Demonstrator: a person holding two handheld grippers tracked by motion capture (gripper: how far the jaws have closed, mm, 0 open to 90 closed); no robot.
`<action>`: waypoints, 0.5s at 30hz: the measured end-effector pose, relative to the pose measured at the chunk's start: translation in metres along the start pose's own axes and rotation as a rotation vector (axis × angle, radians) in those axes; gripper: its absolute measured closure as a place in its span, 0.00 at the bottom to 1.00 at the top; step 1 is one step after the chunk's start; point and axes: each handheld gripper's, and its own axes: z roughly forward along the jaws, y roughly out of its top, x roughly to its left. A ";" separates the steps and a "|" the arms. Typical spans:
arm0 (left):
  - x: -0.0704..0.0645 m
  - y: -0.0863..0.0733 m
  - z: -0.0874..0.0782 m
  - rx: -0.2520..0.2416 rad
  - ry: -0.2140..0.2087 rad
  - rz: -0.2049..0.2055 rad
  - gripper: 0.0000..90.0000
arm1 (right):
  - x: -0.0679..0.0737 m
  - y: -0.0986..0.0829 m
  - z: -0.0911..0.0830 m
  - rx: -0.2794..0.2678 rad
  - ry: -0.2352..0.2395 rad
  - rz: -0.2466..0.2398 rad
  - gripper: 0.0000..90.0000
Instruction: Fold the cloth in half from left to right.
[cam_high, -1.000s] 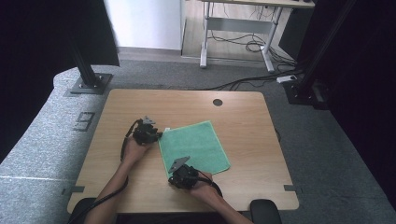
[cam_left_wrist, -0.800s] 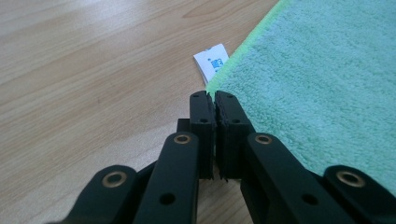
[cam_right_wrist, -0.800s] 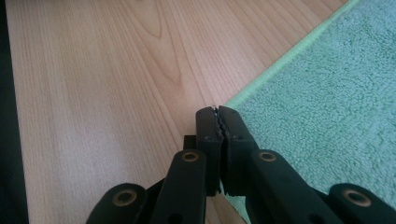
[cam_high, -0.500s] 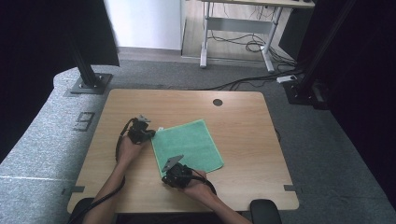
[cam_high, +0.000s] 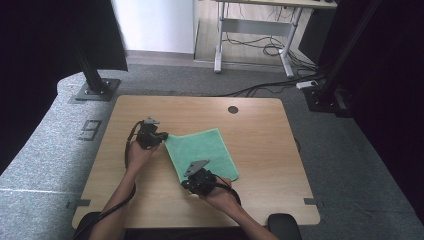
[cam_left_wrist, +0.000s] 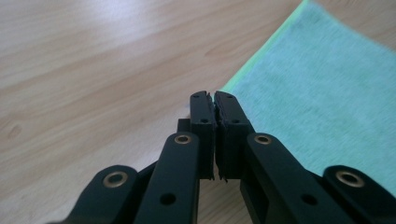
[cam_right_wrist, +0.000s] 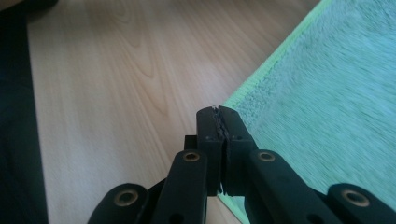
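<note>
sliding toward the person's left over the last sec, the green towel (cam_high: 202, 154) now sits nearer mid-table, both grippers moving w/ it. left gripper (cam_high: 151, 136) has jaws pressed together at the far-left corner, right gripper (cam_high: 196, 181) likewise at the near-left corner; whether cloth is actually pinched, i can't tell, though the drag suggests it is. means the towel's being repositioned, prob. for folding. wooden table (cam_high: 260, 125) is bare beyond and to the right of the right gripper; the near edge runs close behind its hand.
</note>
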 end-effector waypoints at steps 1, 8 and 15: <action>-0.002 0.002 0.001 -0.006 -0.005 0.002 0.96 | -0.002 -0.002 -0.002 0.000 -0.006 0.006 0.97; -0.015 0.017 0.016 -0.010 -0.013 0.031 0.96 | -0.013 -0.013 -0.016 -0.006 -0.045 0.043 0.97; -0.026 0.030 0.029 -0.026 -0.019 0.037 0.96 | -0.026 -0.025 -0.030 -0.018 -0.090 0.070 0.97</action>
